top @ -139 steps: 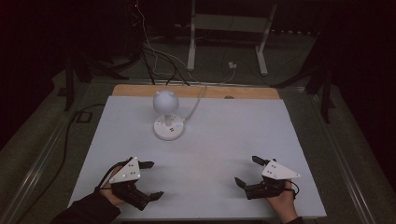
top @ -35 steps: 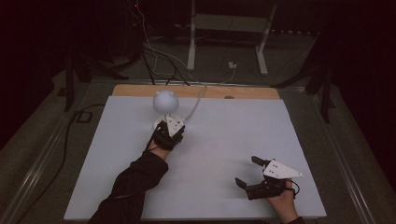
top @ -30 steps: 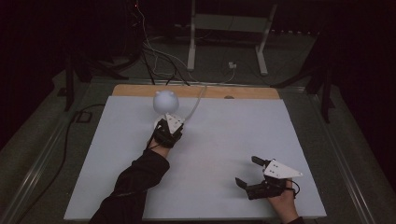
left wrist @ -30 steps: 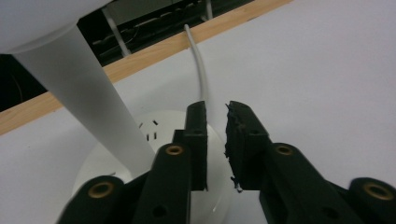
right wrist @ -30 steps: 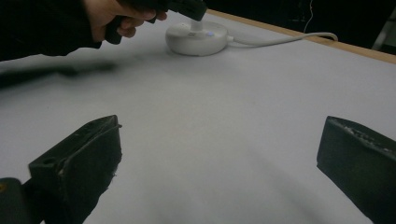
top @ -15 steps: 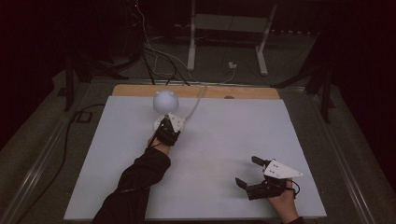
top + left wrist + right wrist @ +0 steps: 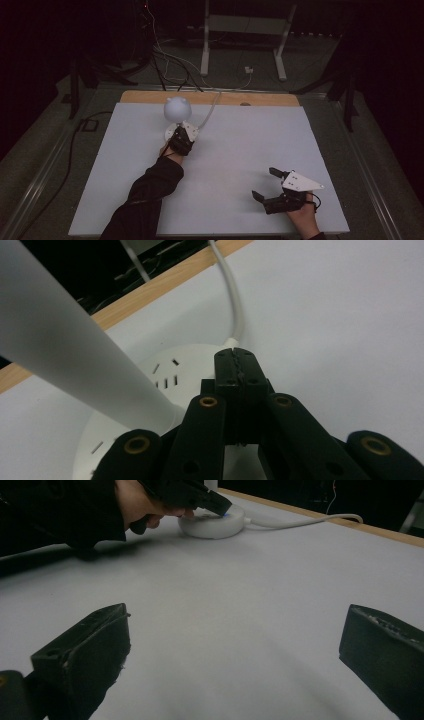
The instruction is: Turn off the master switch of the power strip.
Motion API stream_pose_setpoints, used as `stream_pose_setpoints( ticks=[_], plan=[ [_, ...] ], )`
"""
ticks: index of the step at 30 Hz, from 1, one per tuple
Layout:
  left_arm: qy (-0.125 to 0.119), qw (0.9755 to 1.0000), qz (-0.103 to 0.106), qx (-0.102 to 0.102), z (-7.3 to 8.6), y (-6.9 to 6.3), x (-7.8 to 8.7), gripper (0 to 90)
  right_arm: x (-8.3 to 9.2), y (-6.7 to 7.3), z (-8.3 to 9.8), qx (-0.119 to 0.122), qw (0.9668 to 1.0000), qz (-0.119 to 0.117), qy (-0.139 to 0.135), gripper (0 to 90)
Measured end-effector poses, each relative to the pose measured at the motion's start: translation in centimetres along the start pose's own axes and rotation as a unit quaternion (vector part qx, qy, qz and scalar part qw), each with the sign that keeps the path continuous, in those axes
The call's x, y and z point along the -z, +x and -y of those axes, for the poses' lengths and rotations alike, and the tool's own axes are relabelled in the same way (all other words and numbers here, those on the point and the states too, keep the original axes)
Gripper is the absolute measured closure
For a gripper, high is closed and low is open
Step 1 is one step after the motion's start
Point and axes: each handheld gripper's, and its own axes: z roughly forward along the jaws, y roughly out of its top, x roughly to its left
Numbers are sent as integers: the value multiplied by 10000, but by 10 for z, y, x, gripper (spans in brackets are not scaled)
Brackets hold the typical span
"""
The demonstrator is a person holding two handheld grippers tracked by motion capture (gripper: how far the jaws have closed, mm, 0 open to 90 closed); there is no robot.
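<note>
Left hand-held gripper (image 7: 183, 136), upper left of centre in the high view: jaws pressed together with nothing between them, tips resting on the round white plastic lamp base (image 7: 150, 375). Its jaws have just been closing. In the left gripper view the closed tips (image 7: 235, 367) sit at the middle of the frame, at the far edge of the base, just where the white cable (image 7: 235, 305) leaves it. A few small slots show in the base to the left of the tips.

White slanted lamp stem (image 7: 65, 345) rises from the base toward the upper left of that view. In the high view the white ball-shaped lamp head (image 7: 177, 108) stands just above the left hand-held gripper, touching distance unclear.

Dark sleeve (image 7: 147, 190) runs from the lower left of the high view up to the gripper.

Right hand-held gripper (image 7: 265, 185), lower right of the high view: jaws wide apart, nothing between them, low over the white worktop (image 7: 240, 150), well apart from the lamp.

Worktop's far edge: a light wooden strip (image 7: 260, 99)
</note>
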Motion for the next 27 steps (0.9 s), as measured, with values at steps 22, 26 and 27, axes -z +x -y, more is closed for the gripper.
stream_pose_setpoints(
  ticks=[22,26,27],
  plan=[
    [335,9990,16,-278,-7,0,-3,900,-1,0,0,14,10000,3,39,0],
    [415,9987,102,-269,-9,2,-4,900,-1,1,0,24,10000,2,43,0],
    [429,9985,100,-316,-10,2,-4,900,-1,1,0,21,10000,3,45,0]
  ],
)
